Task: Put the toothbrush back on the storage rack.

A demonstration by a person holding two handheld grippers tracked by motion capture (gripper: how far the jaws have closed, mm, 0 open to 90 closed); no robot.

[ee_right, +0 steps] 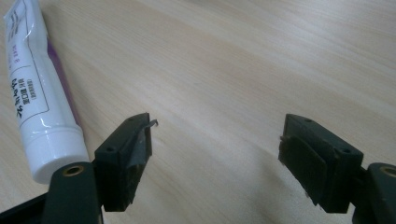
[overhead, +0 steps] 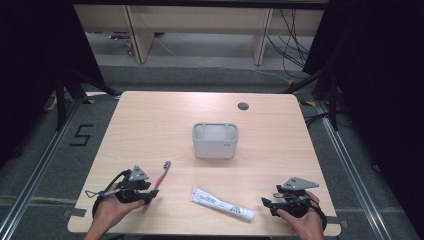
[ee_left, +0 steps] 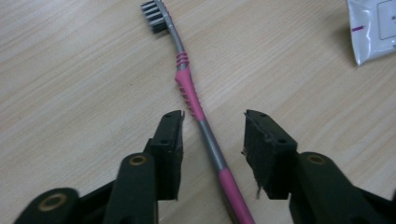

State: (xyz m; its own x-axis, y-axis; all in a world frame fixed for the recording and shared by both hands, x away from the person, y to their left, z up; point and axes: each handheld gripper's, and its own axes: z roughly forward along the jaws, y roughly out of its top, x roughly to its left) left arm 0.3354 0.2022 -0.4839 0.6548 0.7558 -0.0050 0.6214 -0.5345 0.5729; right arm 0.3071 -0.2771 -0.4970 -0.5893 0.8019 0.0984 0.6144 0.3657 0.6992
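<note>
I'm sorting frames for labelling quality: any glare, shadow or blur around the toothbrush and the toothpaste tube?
High view: even light, toothbrush small and soft. Left gripper view: toothbrush sharp, faint shadow beside the tube's crimped end. Right gripper view: slight glare on the toothpaste tube near its cap, far table soft.

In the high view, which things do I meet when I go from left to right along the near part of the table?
left gripper → pink toothbrush → toothpaste tube → right gripper
</note>
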